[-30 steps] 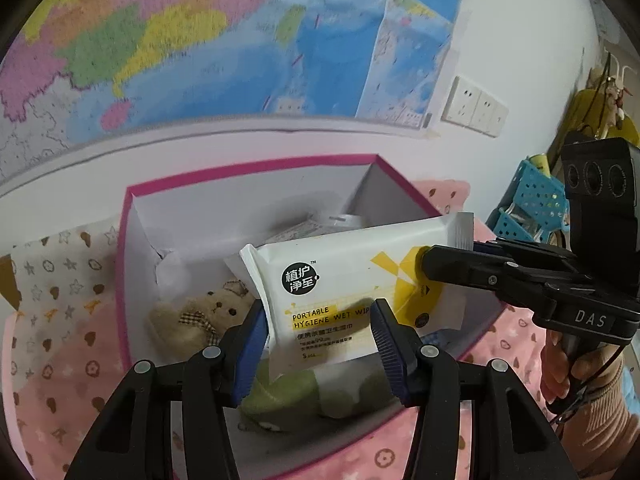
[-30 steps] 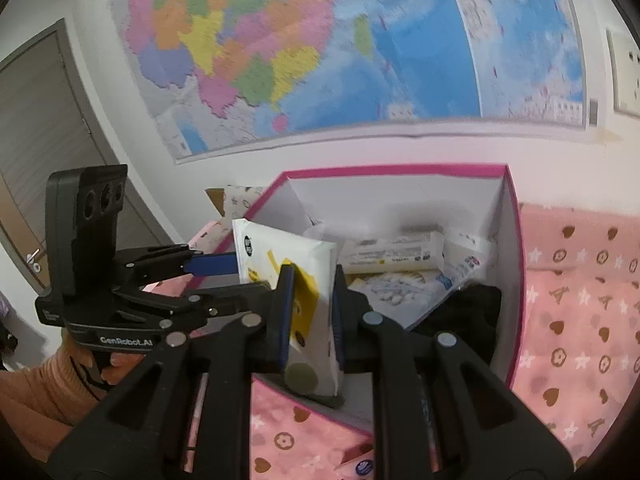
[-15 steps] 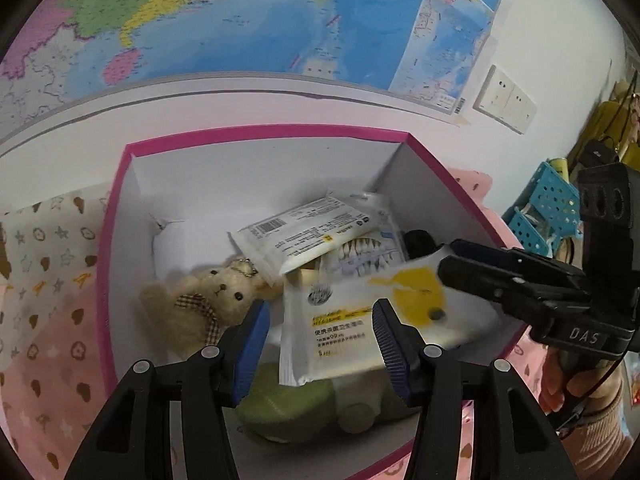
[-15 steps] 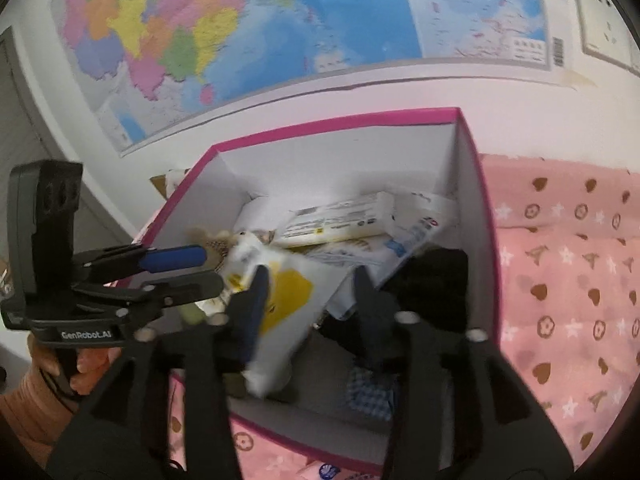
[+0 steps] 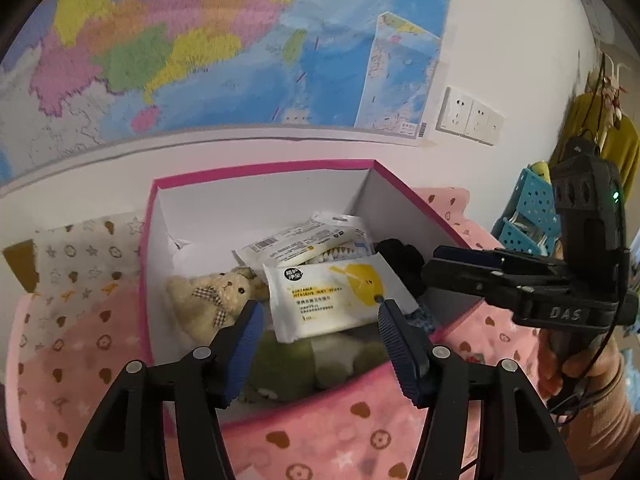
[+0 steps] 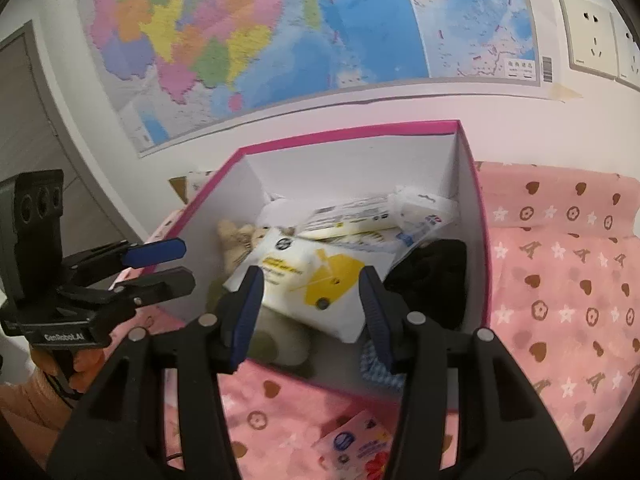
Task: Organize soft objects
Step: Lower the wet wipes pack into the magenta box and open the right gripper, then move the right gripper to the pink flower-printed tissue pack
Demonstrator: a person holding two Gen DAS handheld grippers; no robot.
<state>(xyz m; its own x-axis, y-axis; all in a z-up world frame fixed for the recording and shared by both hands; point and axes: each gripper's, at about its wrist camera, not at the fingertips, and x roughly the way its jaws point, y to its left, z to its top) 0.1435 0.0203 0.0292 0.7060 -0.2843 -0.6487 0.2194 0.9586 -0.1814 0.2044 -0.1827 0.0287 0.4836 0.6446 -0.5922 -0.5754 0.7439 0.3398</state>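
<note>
A white and yellow wet wipes pack (image 5: 332, 298) (image 6: 308, 280) lies on top of the pile inside the pink-rimmed white box (image 5: 260, 168) (image 6: 344, 132). Under and around it are a beige teddy bear (image 5: 212, 300) (image 6: 236, 240), other white packets (image 5: 300, 240) (image 6: 360, 220), a green plush (image 5: 288, 364) and a black cloth (image 5: 404, 256) (image 6: 432, 276). My left gripper (image 5: 320, 316) is open and empty above the box's near edge. My right gripper (image 6: 312, 292) is open and empty just above the pack; it also shows in the left wrist view (image 5: 444, 264).
The box stands on a pink patterned cloth (image 5: 340, 432) (image 6: 560, 280) against a white wall with a map (image 5: 200, 40). A small pink packet (image 6: 356, 448) lies on the cloth before the box. Blue baskets (image 5: 532, 208) stand at the right.
My right gripper opened and let go of the wet wipes pack, which dropped flat onto the pile in the box. Both grippers have drawn back a little.
</note>
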